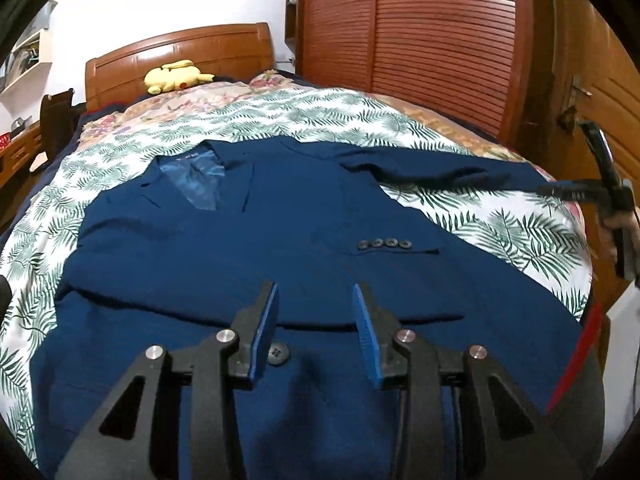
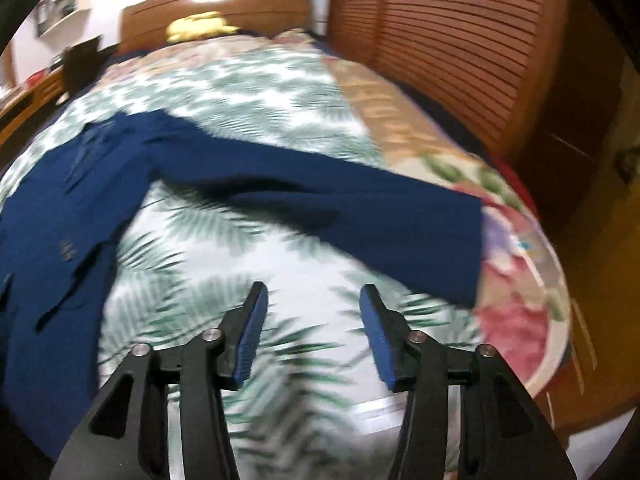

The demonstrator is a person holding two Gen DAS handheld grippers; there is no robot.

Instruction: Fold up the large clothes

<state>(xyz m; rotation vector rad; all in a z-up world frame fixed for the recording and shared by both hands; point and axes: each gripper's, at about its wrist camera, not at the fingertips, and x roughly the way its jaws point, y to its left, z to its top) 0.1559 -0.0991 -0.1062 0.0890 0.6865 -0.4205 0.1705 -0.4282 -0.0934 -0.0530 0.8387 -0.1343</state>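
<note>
Jacket fold, early stage | navy blue suit jacket [image 1: 248, 248] lies flat, front up, on leaf-print bedspread [image 1: 500, 232] | one sleeve [image 2: 360, 208] stretched sideways, likely ready to fold in | left gripper [image 1: 315, 300] spread, empty, over jacket hem | right gripper [image 2: 312, 300] spread, empty, near sleeve cuff.

The left wrist camera sat low and close over the hem of the navy suit jacket [image 1: 248, 248], looking along its fingers up the bed toward the wooden headboard [image 1: 180, 52]. The right wrist camera looked the same way from farther right, above the leaf-print bedspread [image 2: 256, 92], its picture blurred. Both views shared the jacket's outstretched sleeve [image 2: 360, 208], the headboard, the yellow plush toy [image 1: 176, 76] and the louvred wardrobe doors [image 1: 420, 28].
</note>
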